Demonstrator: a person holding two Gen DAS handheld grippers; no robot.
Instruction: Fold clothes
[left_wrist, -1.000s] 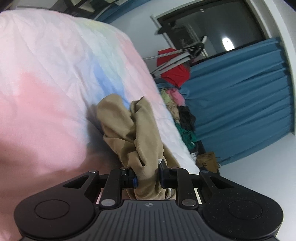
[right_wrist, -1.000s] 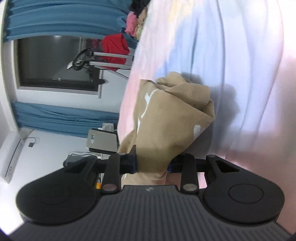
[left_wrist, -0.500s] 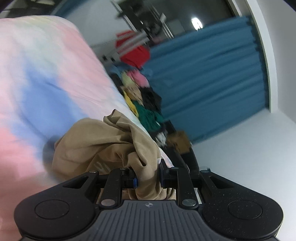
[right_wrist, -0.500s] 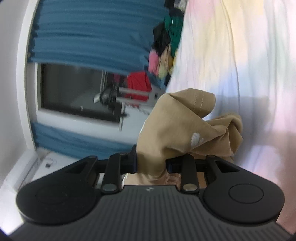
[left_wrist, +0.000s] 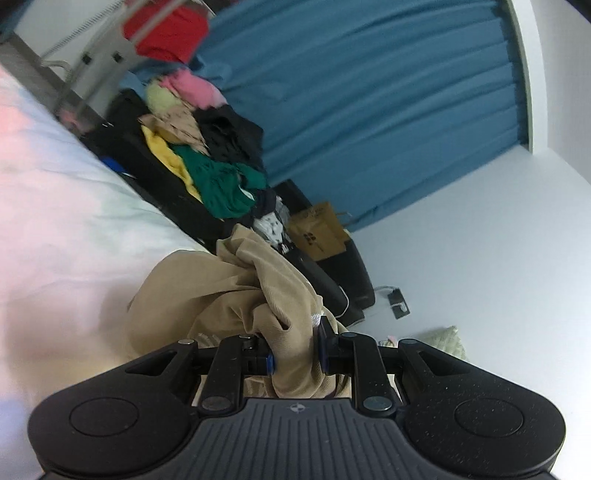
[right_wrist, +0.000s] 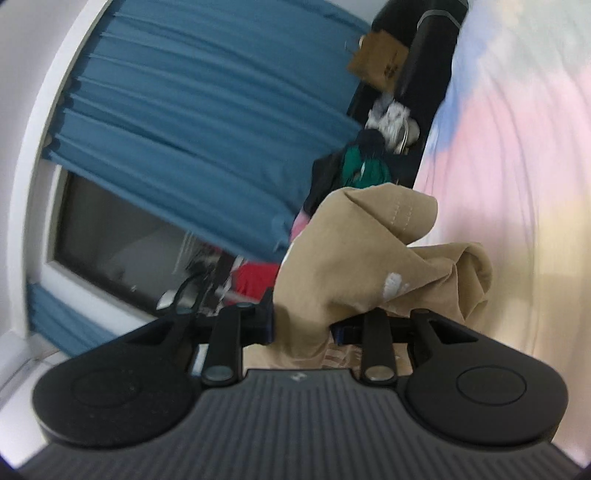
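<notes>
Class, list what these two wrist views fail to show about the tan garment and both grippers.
- Tan garment: bunched, type unreadable, both views.
- Left gripper: pads buried in cloth, left view.
- Right gripper: same, right view.
- White print: blurred, right view.

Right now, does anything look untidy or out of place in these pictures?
Yes. The tan garment is bunched, not flat, in both the left gripper and right gripper. Beyond the bed, clothes lie in a loose pile.
</notes>
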